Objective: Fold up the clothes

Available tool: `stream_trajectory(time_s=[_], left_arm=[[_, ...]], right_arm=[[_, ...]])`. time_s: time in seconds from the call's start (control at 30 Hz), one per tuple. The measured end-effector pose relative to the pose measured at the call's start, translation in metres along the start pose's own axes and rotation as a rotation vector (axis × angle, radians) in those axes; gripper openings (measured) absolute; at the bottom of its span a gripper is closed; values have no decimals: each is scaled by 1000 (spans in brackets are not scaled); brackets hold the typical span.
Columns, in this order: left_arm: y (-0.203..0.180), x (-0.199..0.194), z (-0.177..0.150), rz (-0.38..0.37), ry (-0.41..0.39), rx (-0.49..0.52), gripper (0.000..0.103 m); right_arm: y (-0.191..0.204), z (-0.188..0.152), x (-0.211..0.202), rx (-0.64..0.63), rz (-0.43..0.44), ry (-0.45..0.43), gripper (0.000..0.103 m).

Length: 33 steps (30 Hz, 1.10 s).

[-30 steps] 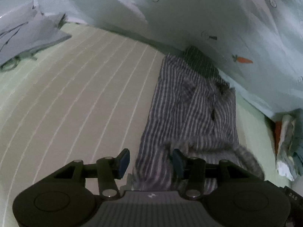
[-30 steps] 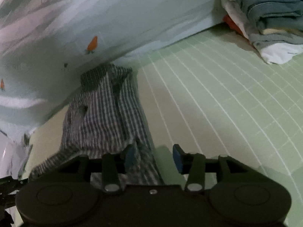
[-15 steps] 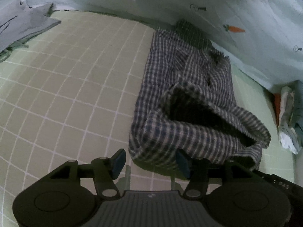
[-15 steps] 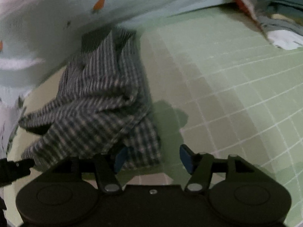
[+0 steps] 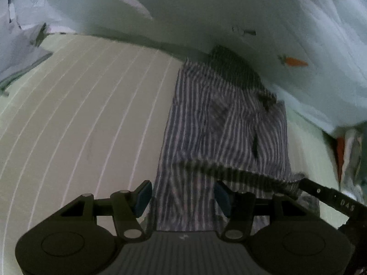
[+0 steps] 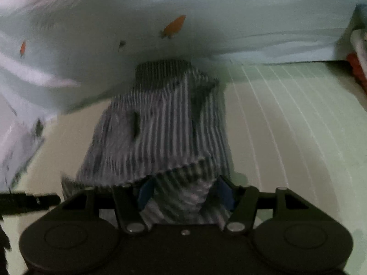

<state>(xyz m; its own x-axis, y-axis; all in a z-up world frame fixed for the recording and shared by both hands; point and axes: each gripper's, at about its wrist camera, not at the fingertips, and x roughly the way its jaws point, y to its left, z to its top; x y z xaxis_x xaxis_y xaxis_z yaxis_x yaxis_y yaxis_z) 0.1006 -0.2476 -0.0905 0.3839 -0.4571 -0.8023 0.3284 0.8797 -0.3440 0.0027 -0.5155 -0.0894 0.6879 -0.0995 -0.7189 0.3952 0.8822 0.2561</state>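
Lifting the checked shirt off the green bed sheet, left claw and right claw each appear to pinch its near hem; uneven pulling could skew the fold.
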Motion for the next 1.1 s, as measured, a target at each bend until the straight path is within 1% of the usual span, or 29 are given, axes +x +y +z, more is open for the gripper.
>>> stream_trajectory(time_s=[0.1,0.13,0.2,0.3,0.4,0.47,0.5,0.53,0.57,0.63,0.7,0.77,0.8,0.83,0.87,0.9,0.93,1.0,1.1], left_arm=[[-1,8,5,5,8,12,61],[-1,11,5,10,14,19,61],[1,14,1,11,24,23,61],[6,20,-4,-21,45,-3,61],[7,30,-7,-38,66,-11,57],[6,37,-4,-61,72,-13,30],[6,40,-1,-76,75,-14,3],[5,41,2,-79,63,-15,1],[5,40,6,-83,49,-15,1],[4,32,16,-92,-16,-12,0],[7,19,25,-74,-88,-15,0],[10,8,31,-41,-141,-20,2],[12,5,33,-20,-161,-24,9],[14,1,34,3,-178,-29,25],[16,-1,32,26,-180,-36,34],[18,-3,29,31,-176,-41,50],[19,-5,25,34,-171,-45,57],[18,-8,13,23,-148,-41,59],[9,-8,-10,41,-101,-16,64]], right_arm=[[-2,14,5,19,-7,-20,62],[-5,13,2,22,-9,-23,62],[-16,6,-6,49,-21,-22,62],[-35,-10,-17,136,-35,1,62],[-53,-32,-31,222,-49,35,64],[-58,-42,-36,246,-66,44,64],[-60,-44,-38,258,-72,40,64],[-63,-46,-41,271,-77,34,65],[-64,-45,-43,279,-85,25,65],[-65,-41,-46,283,-103,6,66],[-66,-40,-51,270,-123,-18,66],[-66,-40,-53,267,-134,-26,67],[-67,-41,-54,269,-138,-26,67],[-68,-41,-53,270,-139,-21,67],[-66,-42,-53,264,-140,-14,67],[-65,-44,-53,257,-142,-7,67],[-62,-44,-52,244,-137,-1,67],[-57,-46,-50,218,-125,10,69],[-46,-47,-47,175,-110,26,70]])
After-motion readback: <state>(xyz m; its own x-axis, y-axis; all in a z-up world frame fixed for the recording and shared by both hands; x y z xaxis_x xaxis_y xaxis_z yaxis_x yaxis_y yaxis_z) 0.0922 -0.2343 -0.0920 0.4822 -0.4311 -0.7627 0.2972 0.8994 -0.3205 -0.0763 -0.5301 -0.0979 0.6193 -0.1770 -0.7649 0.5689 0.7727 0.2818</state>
